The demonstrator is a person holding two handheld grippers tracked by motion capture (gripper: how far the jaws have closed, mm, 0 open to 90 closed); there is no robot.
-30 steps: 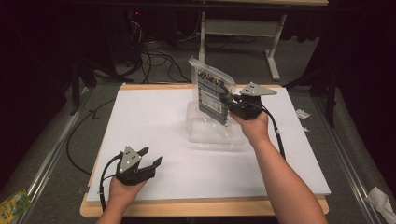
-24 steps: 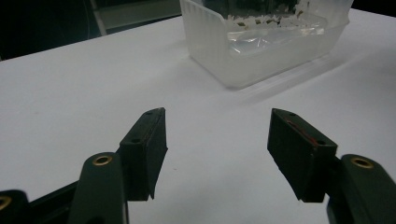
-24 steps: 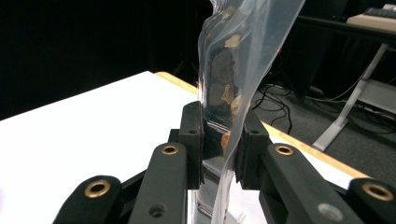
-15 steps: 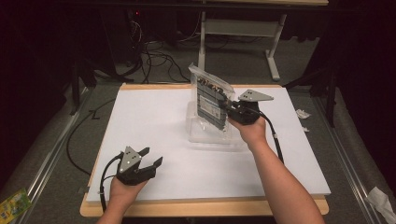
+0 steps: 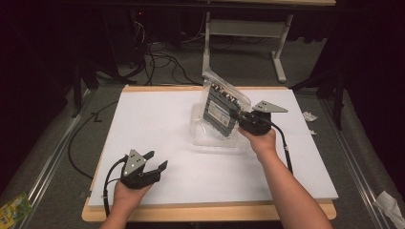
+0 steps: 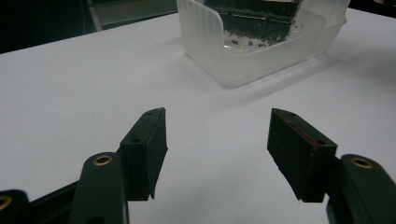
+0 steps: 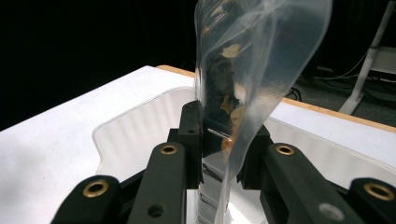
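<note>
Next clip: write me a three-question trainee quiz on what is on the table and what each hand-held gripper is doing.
1. True or false: the left hand-held gripper is clamped on the translucent white plastic bin.
2. What does the right hand-held gripper grip? A) a clear plastic bag with a dark circuit board inside B) a cable C) nothing
3. Fill in: the bag's lower end sits inside the ____.

Key:
1. False; its jaws stand open over the white table sheet.
2. A
3. bin
</note>
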